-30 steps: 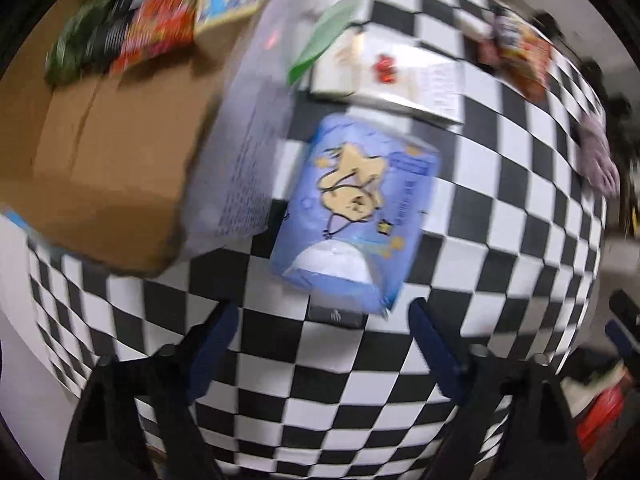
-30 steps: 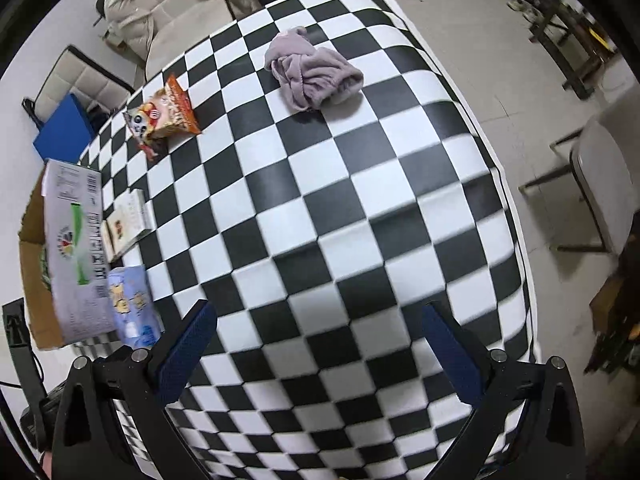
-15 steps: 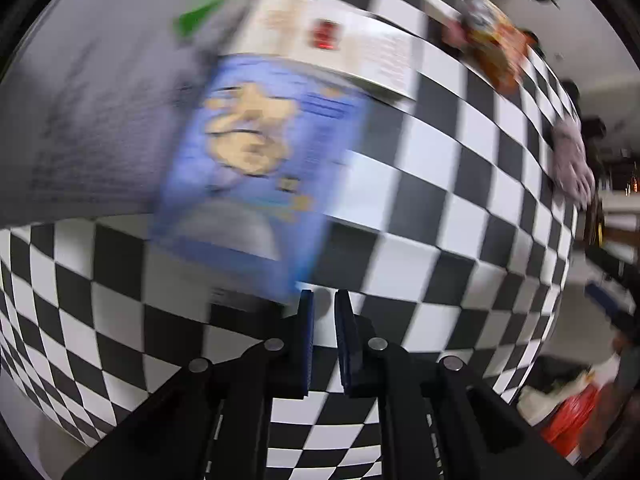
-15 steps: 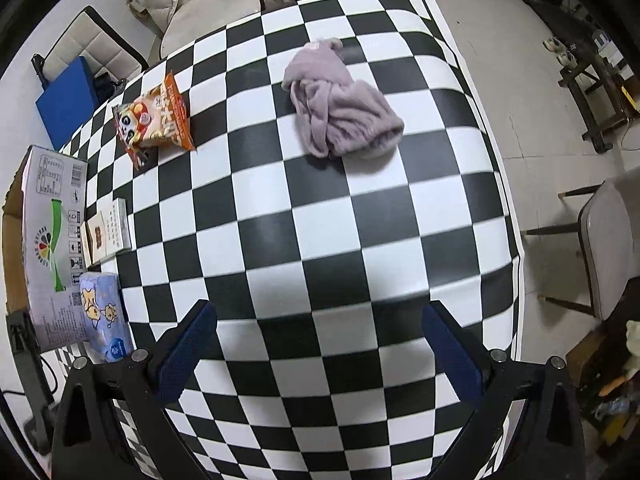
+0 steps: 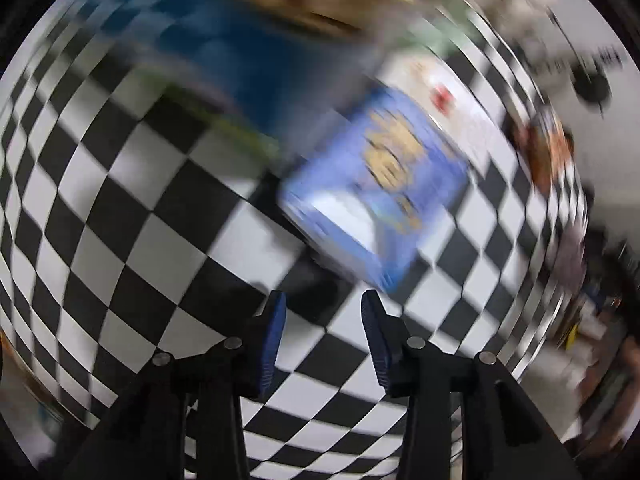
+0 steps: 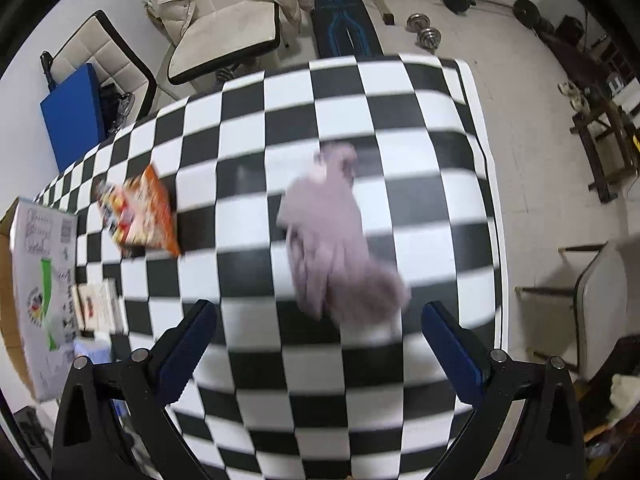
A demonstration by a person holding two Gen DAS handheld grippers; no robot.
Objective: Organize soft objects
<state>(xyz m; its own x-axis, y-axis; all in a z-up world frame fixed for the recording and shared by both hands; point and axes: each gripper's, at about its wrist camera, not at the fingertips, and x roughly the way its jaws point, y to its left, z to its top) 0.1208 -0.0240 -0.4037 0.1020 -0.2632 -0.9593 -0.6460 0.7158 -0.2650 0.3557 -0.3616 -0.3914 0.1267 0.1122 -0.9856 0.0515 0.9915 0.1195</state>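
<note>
Left claw (image 5: 323,320) part-spread, gripping nothing, above the checkered table (image 5: 132,248); blue pack (image 5: 376,196) lies just ahead, blurred; right claw (image 6: 320,344) spread wide, empty; lilac cloth (image 6: 336,248) lies crumpled between and ahead of its fingers.

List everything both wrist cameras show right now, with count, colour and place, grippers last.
Table: one, black-and-white checked, under everything.
Cloth: one, pale purple, crumpled, mid-table ahead of the right gripper.
Snack bag: one, orange, left of the cloth.
Tissue pack: one, blue with yellow print, just ahead of the left gripper.
Flat box: one, white, between snack bag and tissue pack.
Cardboard box: one, brown with a white printed flap, at the table's left edge.
Chairs: two, beige, beyond the table; a jacket lies on one.
Left gripper: open narrowly, empty.
Right gripper: open wide, empty.
</note>
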